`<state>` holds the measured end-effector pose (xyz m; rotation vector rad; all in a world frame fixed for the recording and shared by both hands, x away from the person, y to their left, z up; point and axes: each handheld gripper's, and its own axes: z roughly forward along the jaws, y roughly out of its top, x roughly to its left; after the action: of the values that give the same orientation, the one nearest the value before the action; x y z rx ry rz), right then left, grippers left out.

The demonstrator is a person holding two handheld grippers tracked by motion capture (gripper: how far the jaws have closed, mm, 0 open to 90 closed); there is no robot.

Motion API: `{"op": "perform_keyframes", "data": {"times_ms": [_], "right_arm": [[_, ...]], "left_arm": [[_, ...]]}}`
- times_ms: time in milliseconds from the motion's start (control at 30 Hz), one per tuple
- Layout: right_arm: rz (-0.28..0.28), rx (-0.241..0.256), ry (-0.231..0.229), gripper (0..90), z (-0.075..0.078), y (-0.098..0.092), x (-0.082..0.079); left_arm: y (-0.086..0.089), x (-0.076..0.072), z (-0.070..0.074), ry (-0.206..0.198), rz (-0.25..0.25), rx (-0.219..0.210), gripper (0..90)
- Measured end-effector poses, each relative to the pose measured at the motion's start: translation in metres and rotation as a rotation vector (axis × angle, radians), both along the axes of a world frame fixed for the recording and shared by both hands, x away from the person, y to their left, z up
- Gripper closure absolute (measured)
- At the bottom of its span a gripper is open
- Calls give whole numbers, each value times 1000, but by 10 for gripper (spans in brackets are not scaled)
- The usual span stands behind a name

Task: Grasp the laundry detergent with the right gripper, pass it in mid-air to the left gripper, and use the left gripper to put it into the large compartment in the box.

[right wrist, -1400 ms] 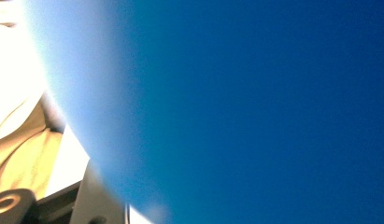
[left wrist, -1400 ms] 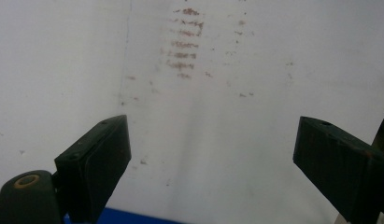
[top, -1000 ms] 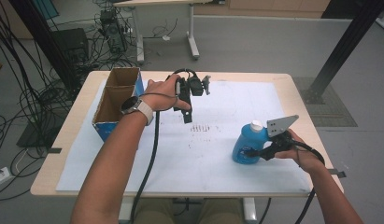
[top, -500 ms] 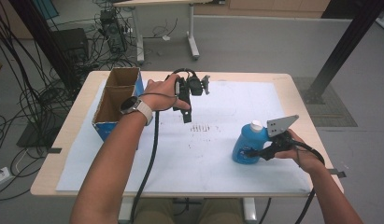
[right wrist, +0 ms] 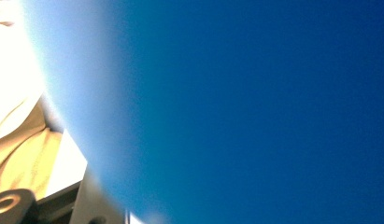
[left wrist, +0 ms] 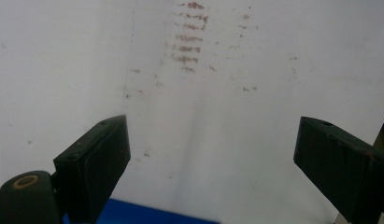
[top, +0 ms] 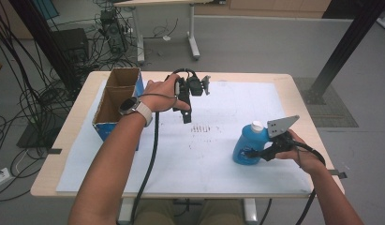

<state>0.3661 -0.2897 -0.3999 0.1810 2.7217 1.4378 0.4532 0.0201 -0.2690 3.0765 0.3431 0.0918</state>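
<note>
Right gripper (top: 264, 152): nearest the person, at the right side of the counter, held in the right hand (top: 300, 152); a grey three-cornered plate stands on top of it.
Right fingers: closed on the lower body of the blue bottle; the right gripper view has blurred blue pressed up against the lens.
Blue bottle (top: 248, 143): upright on the white sheet, at the right, with a white cap (top: 257, 125) on top; its body fills most of the right gripper view (right wrist: 255, 107).
White sheet (top: 213, 154): covers most of the counter; faint rows of reddish-brown marks (top: 203, 128) lie near its middle, between the two grippers.
Counter (top: 63, 154): pale wood, with bare edges around the sheet.
Left forearm: reaches up from the bottom edge, with a wristwatch (top: 129, 106) on the wrist.
Left gripper (top: 186, 117): held in the left hand (top: 161, 93) above the sheet, well apart from the bottle, pointing down at the sheet.
Left fingers (left wrist: 94, 158): spread wide with nothing between them; in the left gripper view only the marked sheet lies below.
Cardboard box (top: 116, 101): open-topped, with blue outer sides, at the far left of the counter, just beside the left wrist.
Floor beyond: grey, with tangled cables at the left and another table's legs.
</note>
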Motion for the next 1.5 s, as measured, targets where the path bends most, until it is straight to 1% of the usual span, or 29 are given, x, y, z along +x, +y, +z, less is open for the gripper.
{"op": "perform_keyframes", "data": {"times_ms": [100,267,433,533,600,733,967,1067,1100,1200,1233,1300,1333,1500], "right_arm": [[1,0,-1,433,0,0,0],[4,-4,1,433,1,0,0],[9,-11,-4,434,2,1,0],[11,-28,-12,434,4,3,-1],[14,-31,-9,435,7,5,-2],[18,-17,-15,434,16,7,-3],[19,-30,-19,434,35,14,-5],[20,-35,-13,434,41,18,-7],[21,-39,-15,434,42,20,-8],[18,-40,-8,434,47,24,-12],[19,-40,-5,433,48,25,-13],[21,-42,-2,433,50,28,-15],[21,-45,-3,433,52,29,-17],[15,-52,-14,433,61,37,-22]], "left_arm": [[1,0,1,1,-1,1,111],[2,-2,2,-6,-4,-10,111],[1,-5,4,-10,-13,-8,111],[0,-6,5,-9,-16,-4,111],[1,-7,6,-9,-17,-3,107],[2,-10,10,-10,-16,-5,107],[8,-17,17,-13,-18,-8,107],[7,-21,21,-15,-34,3,104],[6,-22,22,-22,-42,4,104],[4,-26,26,-21,-54,8,85],[3,-28,27,-14,-62,13,85],[2,-30,29,-22,-70,16,82],[2,-32,31,-21,-74,11,76],[1,-37,37,-23,-95,18,78]]}}
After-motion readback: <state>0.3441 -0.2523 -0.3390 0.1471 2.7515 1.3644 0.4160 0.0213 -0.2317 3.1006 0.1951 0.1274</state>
